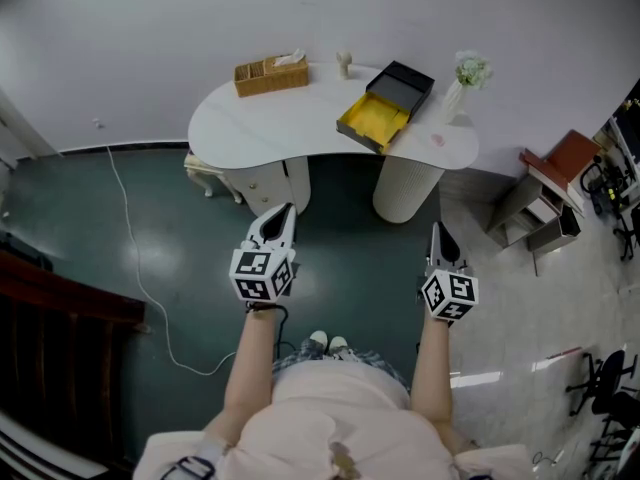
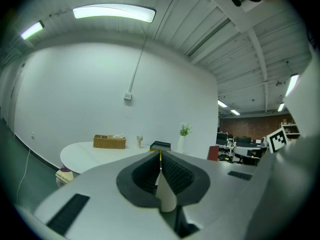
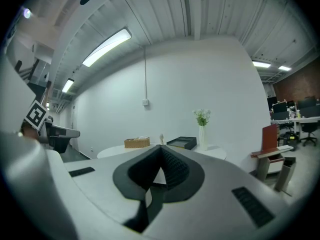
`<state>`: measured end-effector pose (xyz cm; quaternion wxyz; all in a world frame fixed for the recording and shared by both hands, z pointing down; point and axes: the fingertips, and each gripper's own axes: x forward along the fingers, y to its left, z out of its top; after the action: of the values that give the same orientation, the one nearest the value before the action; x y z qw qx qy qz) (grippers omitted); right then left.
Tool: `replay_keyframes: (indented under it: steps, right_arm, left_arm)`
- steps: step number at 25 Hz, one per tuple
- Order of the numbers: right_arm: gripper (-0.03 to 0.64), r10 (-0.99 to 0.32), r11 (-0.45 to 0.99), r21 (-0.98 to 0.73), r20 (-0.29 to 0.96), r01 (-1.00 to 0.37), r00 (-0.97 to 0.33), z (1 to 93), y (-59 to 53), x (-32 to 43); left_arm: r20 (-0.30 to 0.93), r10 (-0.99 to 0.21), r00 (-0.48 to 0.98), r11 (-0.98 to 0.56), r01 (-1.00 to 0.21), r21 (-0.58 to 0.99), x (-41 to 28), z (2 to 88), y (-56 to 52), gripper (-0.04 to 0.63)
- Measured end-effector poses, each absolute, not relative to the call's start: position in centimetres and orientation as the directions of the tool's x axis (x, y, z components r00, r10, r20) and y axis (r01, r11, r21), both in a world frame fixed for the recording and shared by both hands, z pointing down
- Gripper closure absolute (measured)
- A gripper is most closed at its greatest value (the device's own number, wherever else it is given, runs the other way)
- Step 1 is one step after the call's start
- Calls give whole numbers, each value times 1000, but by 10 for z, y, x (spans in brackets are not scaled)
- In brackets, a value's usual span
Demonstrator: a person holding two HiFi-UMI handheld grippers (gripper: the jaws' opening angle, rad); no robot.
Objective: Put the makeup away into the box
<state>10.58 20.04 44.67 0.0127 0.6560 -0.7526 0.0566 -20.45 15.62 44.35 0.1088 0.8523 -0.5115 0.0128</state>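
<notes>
We note left gripper (image 1: 284, 211) and right gripper (image 1: 437, 230) pressed together, empty, well short of the table (image 1: 255, 128), where a small pink item (image 1: 437, 140), probably the makeup, lies just beside the open box (image 1: 386, 107); we advise stepping closer and spreading one gripper first.

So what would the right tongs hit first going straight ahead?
Nothing nearby: the way looks free up to the white table, probably its edge near the black box, though height is hard to judge.
</notes>
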Motion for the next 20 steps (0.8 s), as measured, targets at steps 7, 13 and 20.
replay_keyframes:
  steps: [7, 13, 20]
  right_arm:
    - [601, -987, 123, -75, 94, -990, -130, 449, 203, 105]
    - [601, -989, 121, -107, 66, -987, -129, 447, 209, 99]
    - [601, -992, 102, -99, 70, -990, -109, 445, 213, 92]
  left_arm:
    - [80, -821, 565, -539, -815, 212, -199, 438, 161, 422]
    - [13, -815, 579, -558, -792, 247, -205, 433, 160, 224]
    - [13, -805, 593, -573, -783, 241, -205, 434, 154, 212]
